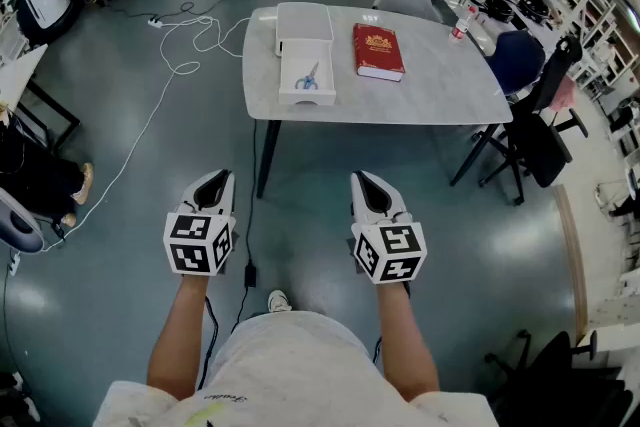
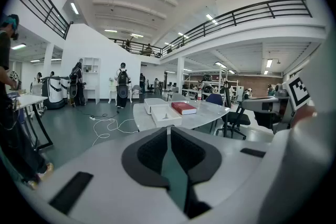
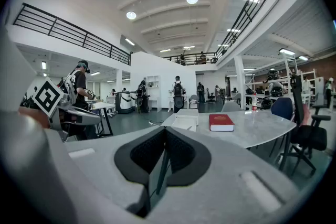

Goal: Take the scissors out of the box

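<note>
Near: left gripper [image 1: 212, 183] and right gripper [image 1: 368, 183] held side by side, level, over the floor, well short of the table [image 1: 420, 95]. Own views show the pads closed together on both, left [image 2: 168, 131] and right [image 3: 165, 132], nothing between. Ahead: white open box [image 1: 283, 87] at the table's near edge, toward its near-left corner. Box lies straight ahead, between the two grippers' lines, a shade closer to the right one. Scissors [image 1: 307, 78] lie flat on the box floor, well apart from both grippers. Small with blue handles; long axis seems to run near-to-far, handles toward the near edge, though too small to be sure. Beyond: box lid [image 1: 303, 20] at the far edge; red book [image 1: 377, 50] just right of the box.
</note>
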